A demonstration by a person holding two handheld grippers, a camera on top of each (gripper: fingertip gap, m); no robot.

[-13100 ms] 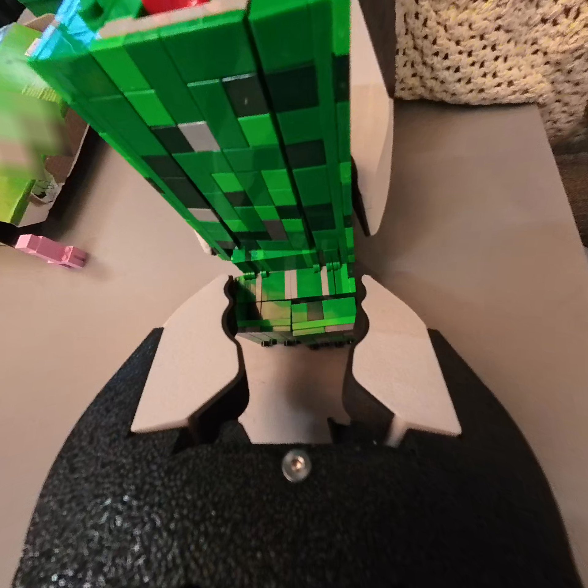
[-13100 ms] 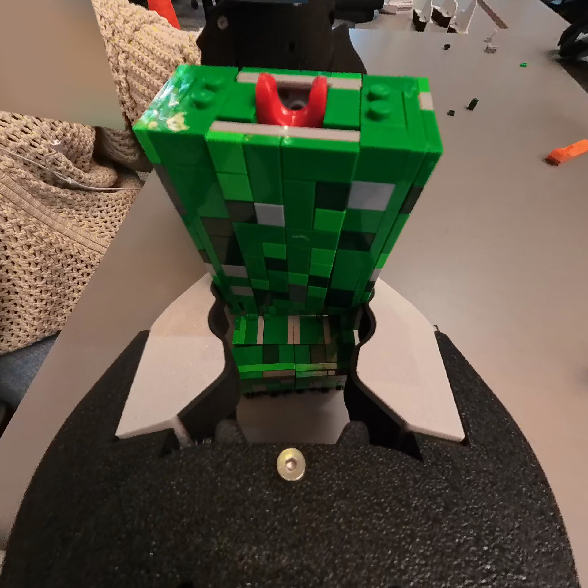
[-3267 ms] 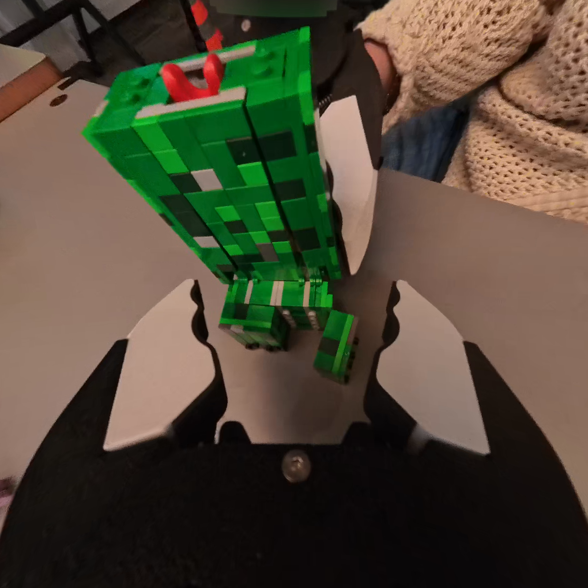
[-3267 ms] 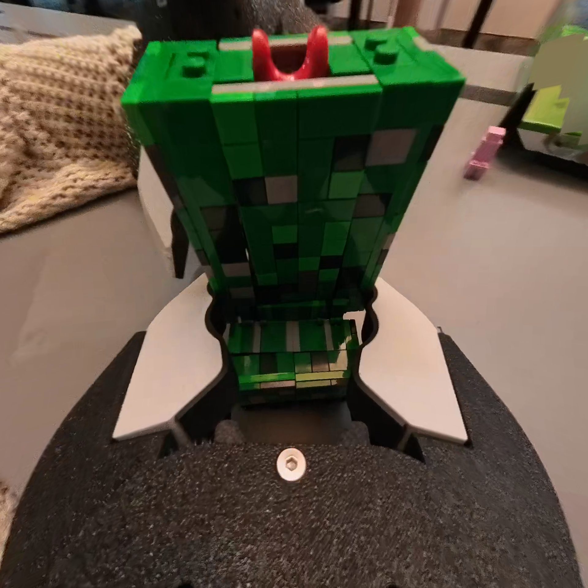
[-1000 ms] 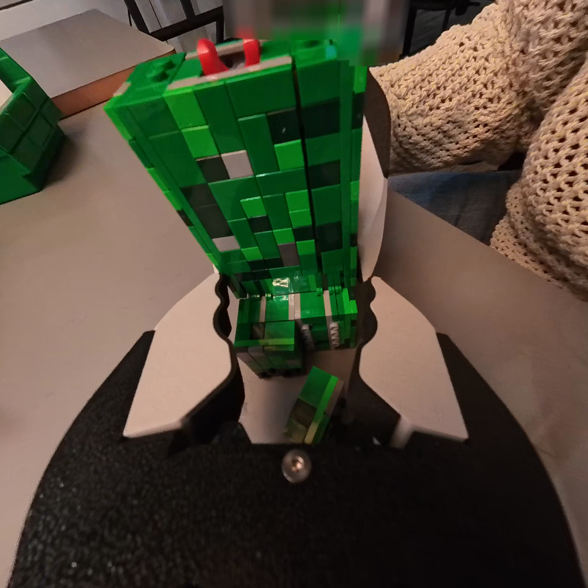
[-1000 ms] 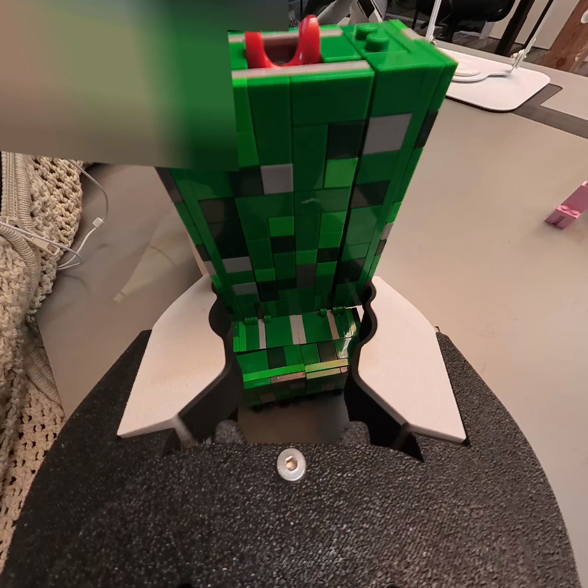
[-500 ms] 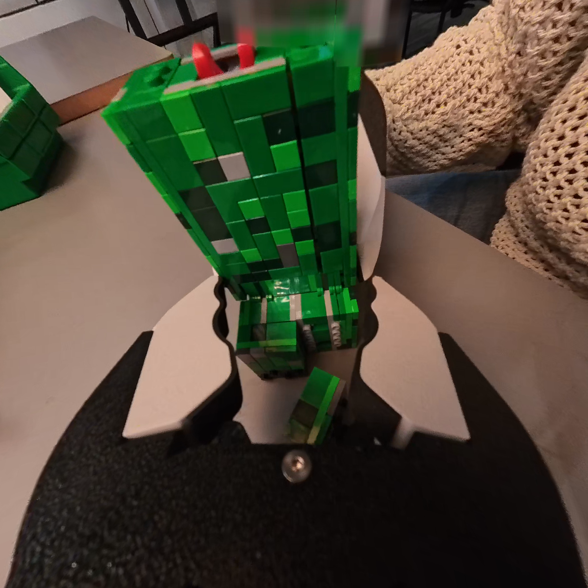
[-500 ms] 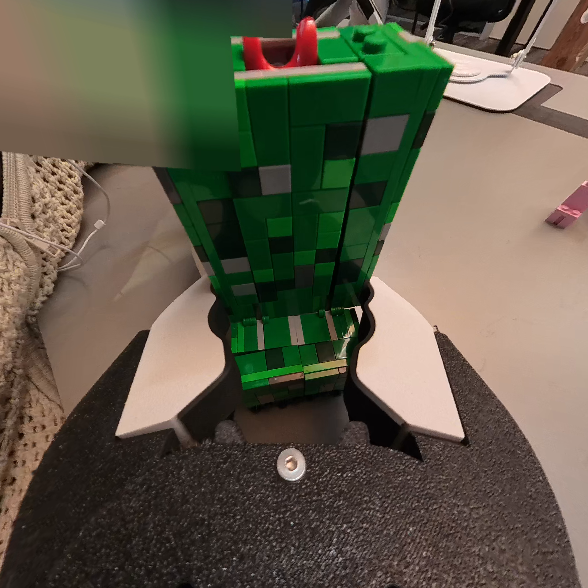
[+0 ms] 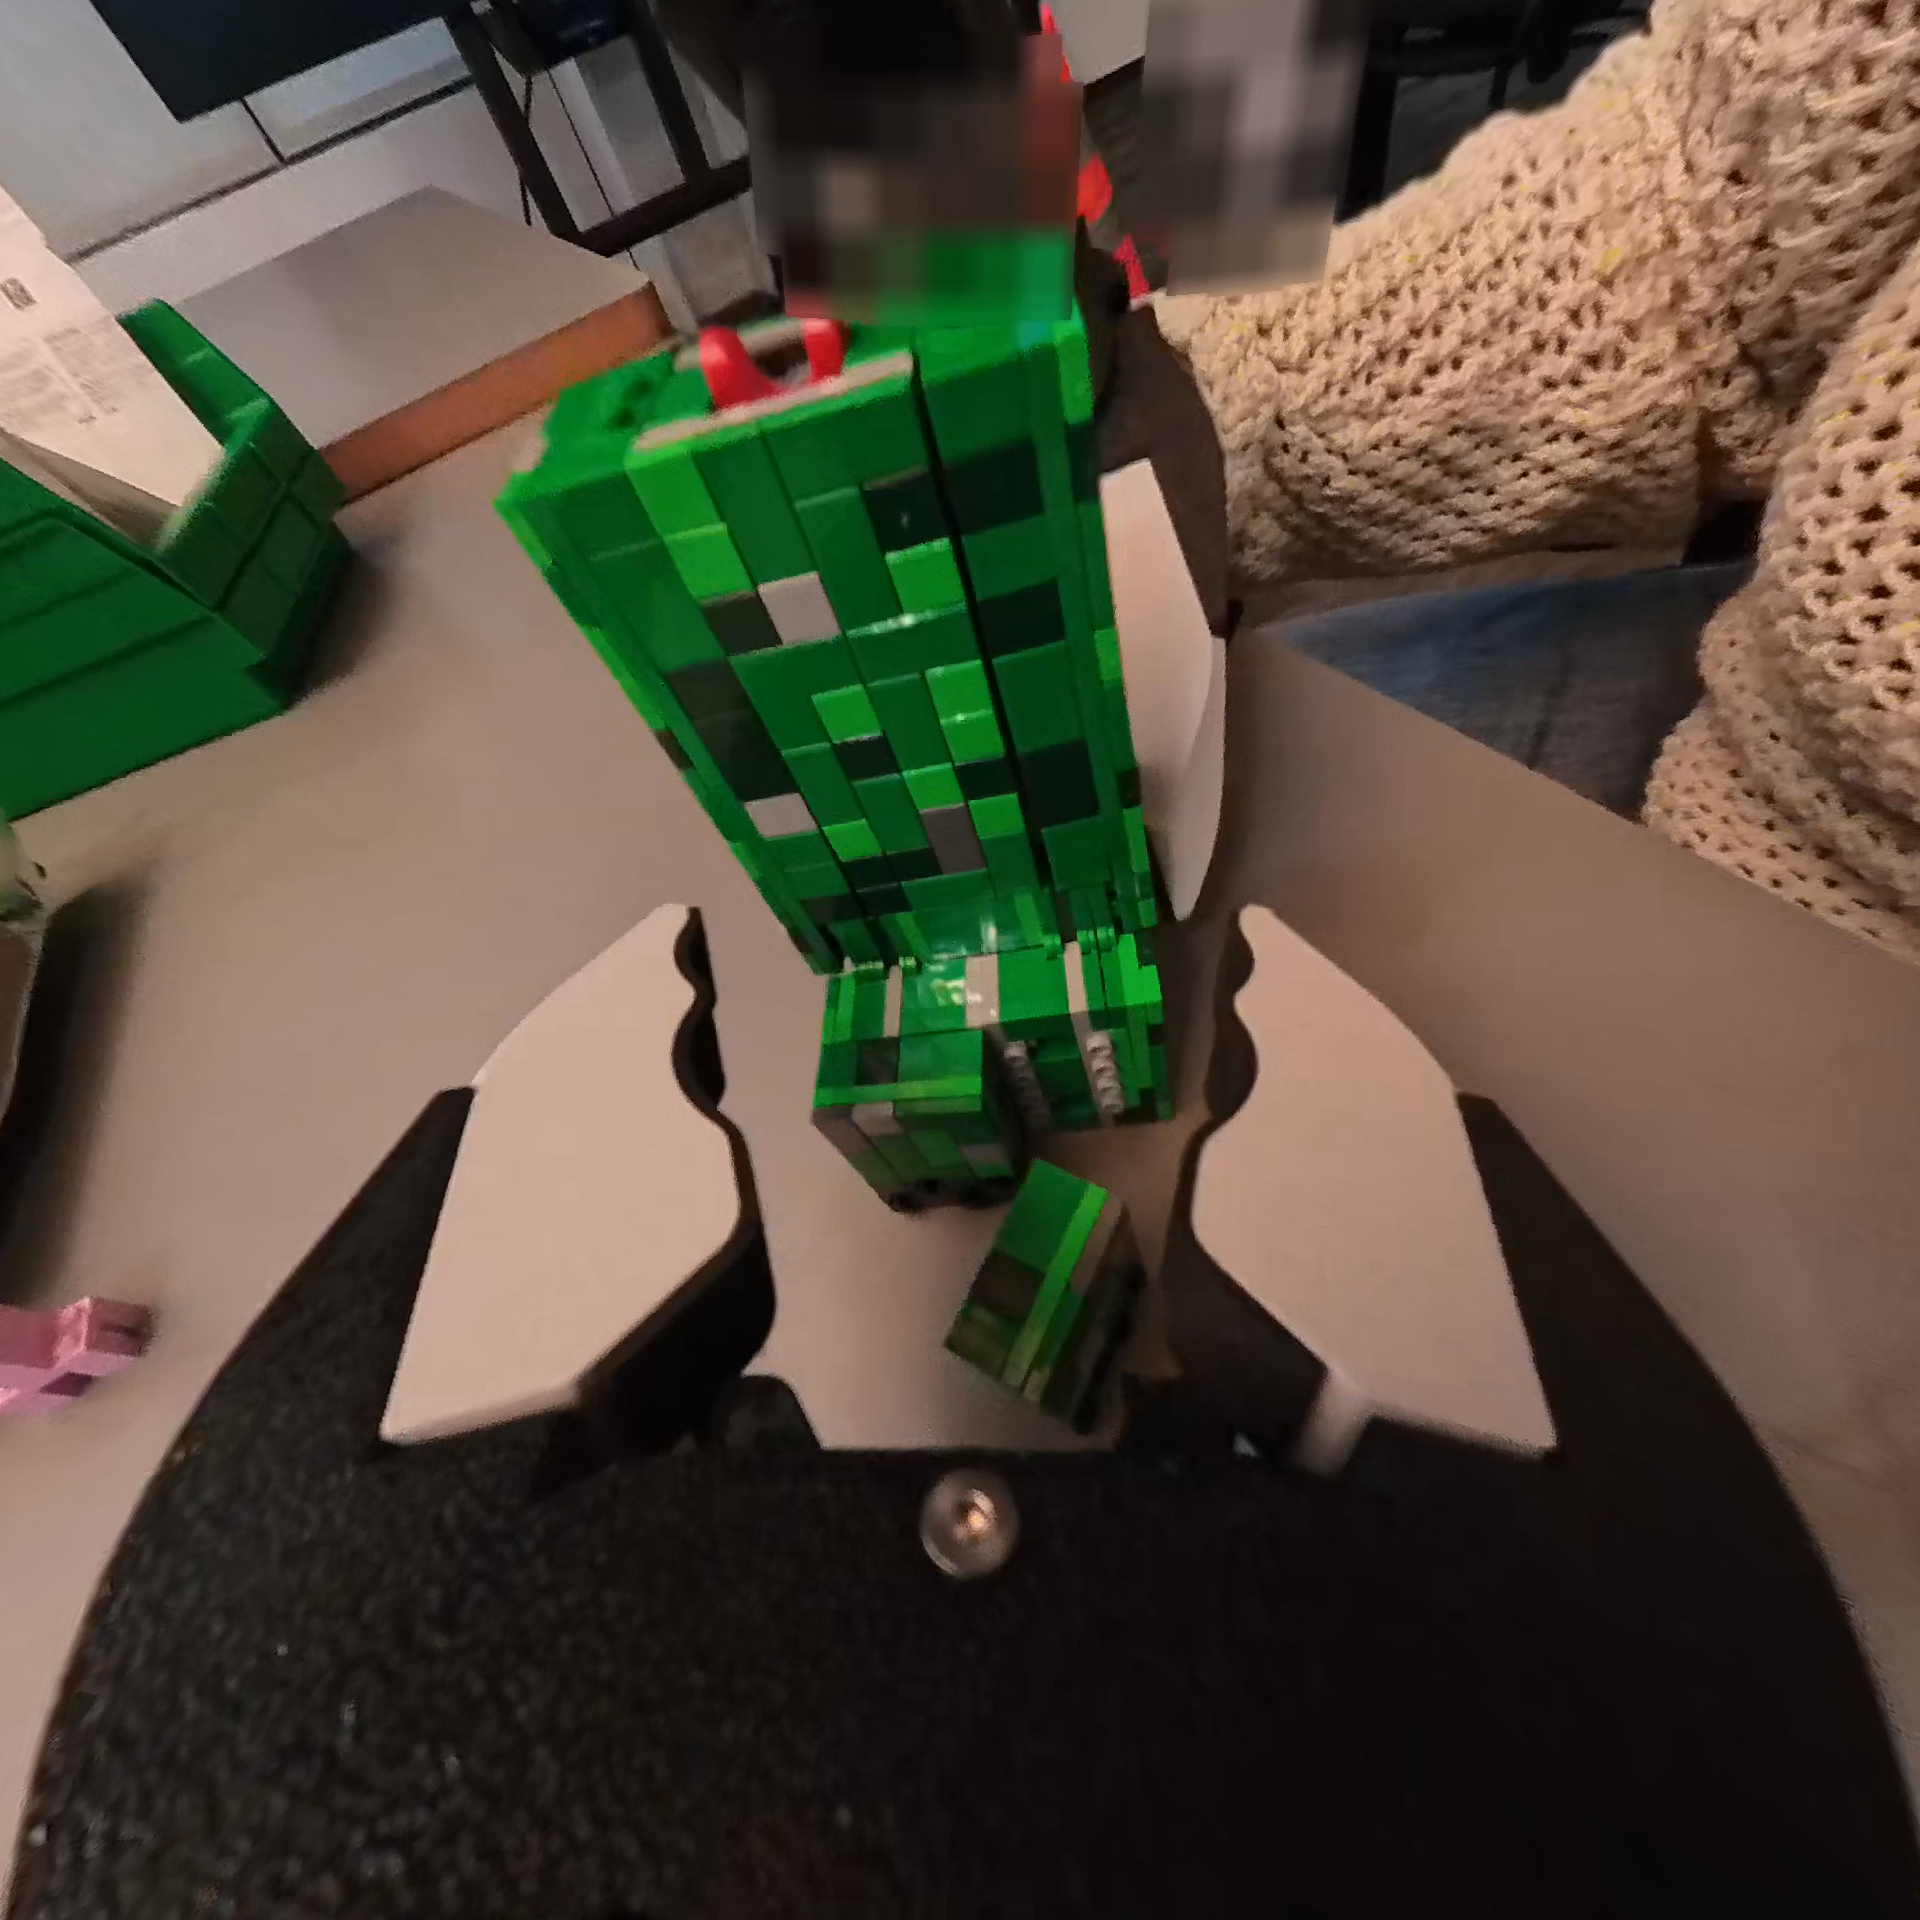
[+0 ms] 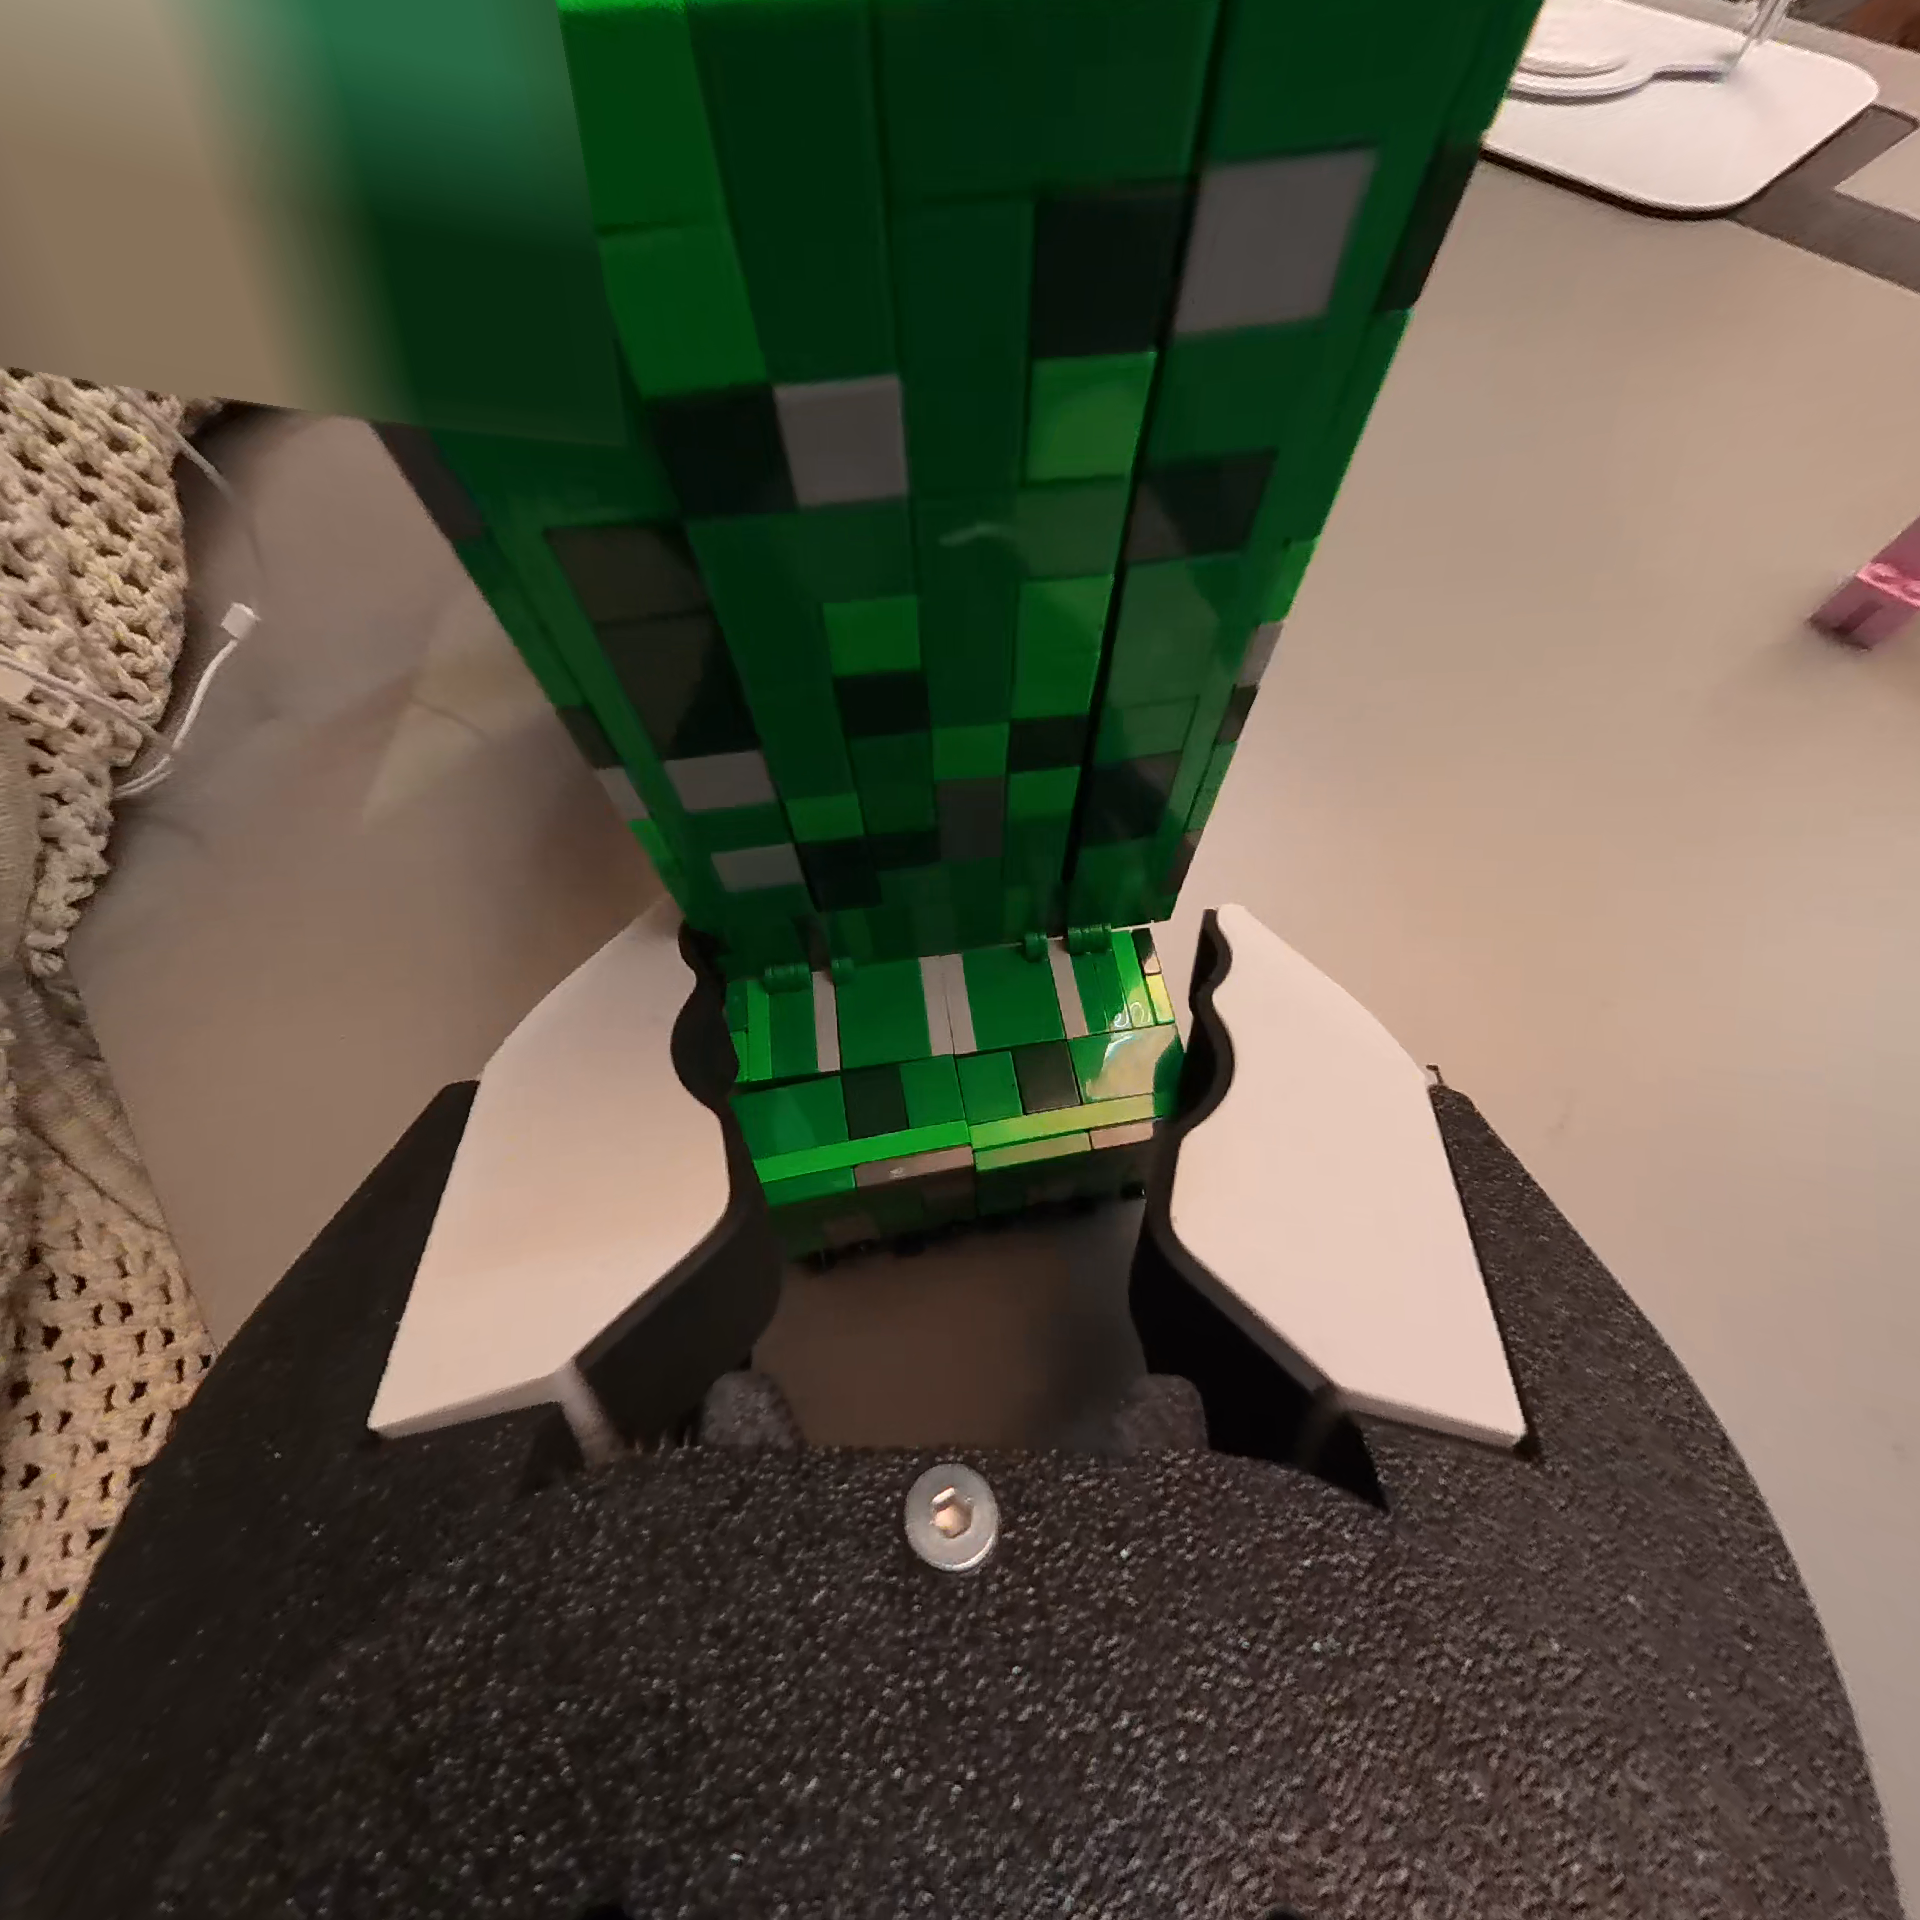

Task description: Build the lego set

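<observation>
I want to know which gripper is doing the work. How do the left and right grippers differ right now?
The left gripper is open with gaps around the green figure's feet; the right gripper is shut on them. A loose green block lies between the left gripper's fingers, none in the right's. Both point at the figure's base.

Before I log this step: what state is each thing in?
Tall green pixel-patterned brick body: upright, base gripped by right gripper.
Small loose green foot block: detached, tilted on the table.
Left gripper: open, holding nothing.
Right gripper: shut on the body's base.
Small pink brick figure: lying apart.
</observation>
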